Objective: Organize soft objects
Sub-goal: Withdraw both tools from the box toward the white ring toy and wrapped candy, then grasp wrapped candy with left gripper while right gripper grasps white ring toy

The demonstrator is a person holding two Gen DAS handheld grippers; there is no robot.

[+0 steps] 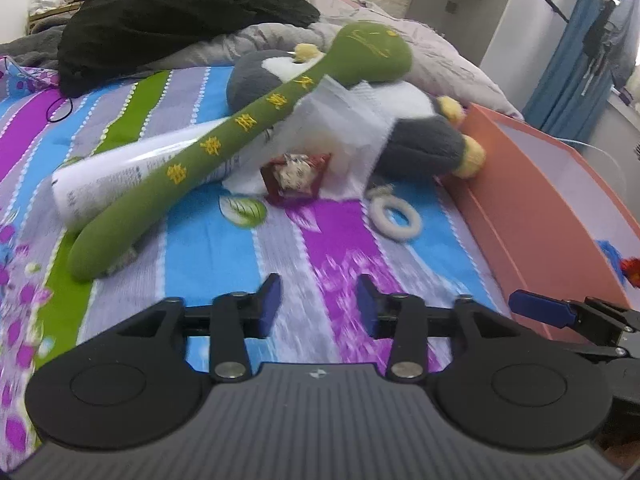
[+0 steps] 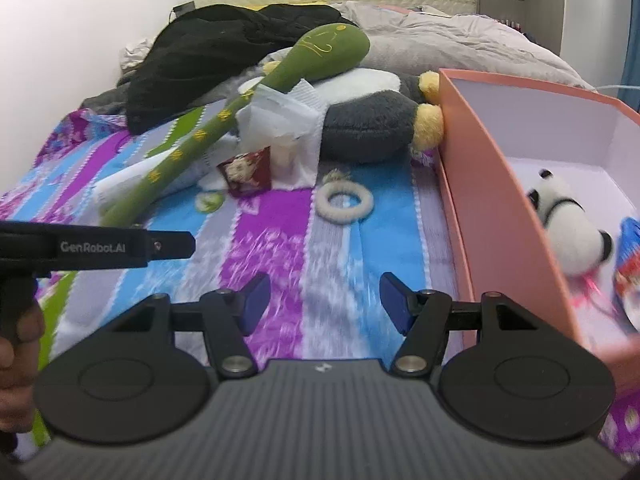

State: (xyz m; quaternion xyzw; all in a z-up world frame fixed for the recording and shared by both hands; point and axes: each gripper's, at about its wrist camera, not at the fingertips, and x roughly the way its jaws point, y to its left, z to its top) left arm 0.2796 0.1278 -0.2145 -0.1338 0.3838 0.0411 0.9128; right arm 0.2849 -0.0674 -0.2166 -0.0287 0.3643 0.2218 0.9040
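Note:
A long green plush stick (image 1: 224,152) (image 2: 224,120) with yellow characters lies across a white tube (image 1: 132,176). Behind it lies a grey and white penguin plush (image 1: 416,136) (image 2: 372,120) under crumpled white tissue (image 1: 344,116) (image 2: 288,112). A red snack packet (image 1: 296,178) (image 2: 246,172) and a white ring (image 1: 394,216) (image 2: 345,200) lie on the striped sheet. A pink box (image 1: 532,216) (image 2: 492,200) at the right holds a panda plush (image 2: 568,228). My left gripper (image 1: 318,308) and right gripper (image 2: 324,304) are open and empty, above the sheet short of the pile.
A black garment (image 1: 172,16) (image 2: 216,48) and a grey quilt (image 2: 460,48) lie at the bed's far end by the headboard. A green leaf-shaped piece (image 1: 244,210) lies near the packet. The left gripper's body (image 2: 96,246) shows at the left of the right wrist view.

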